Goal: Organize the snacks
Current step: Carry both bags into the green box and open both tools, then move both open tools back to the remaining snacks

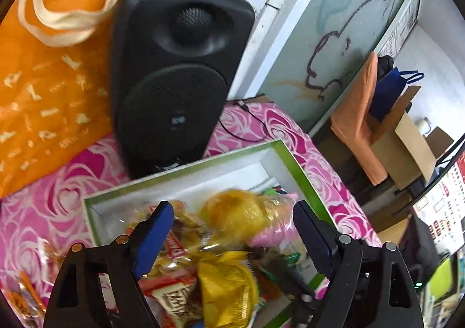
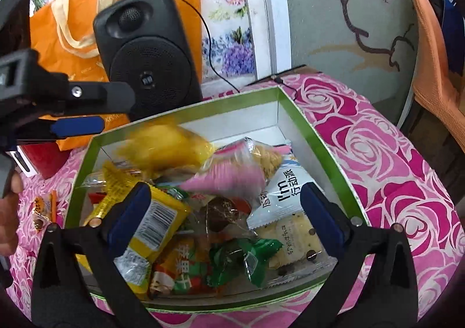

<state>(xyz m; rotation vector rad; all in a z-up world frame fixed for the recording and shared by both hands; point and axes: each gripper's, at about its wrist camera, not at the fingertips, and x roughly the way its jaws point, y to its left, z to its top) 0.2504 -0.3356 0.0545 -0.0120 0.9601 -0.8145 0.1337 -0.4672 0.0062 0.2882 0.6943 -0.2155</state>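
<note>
A green-rimmed white box sits on the rose tablecloth, holding several wrapped snacks. A blurred yellow snack is at the back of the pile, beside a pink packet. My left gripper is open over the box's left side, its fingers wide apart and gripping nothing. It reaches in from the left in the right wrist view. My right gripper hangs open above the box's near half, over a yellow packet and a white cracker packet.
A black speaker and an orange tote bag stand just behind the box. Loose orange-wrapped snacks lie on the cloth at the left. A hand shows at the left edge. The table edge runs along the right.
</note>
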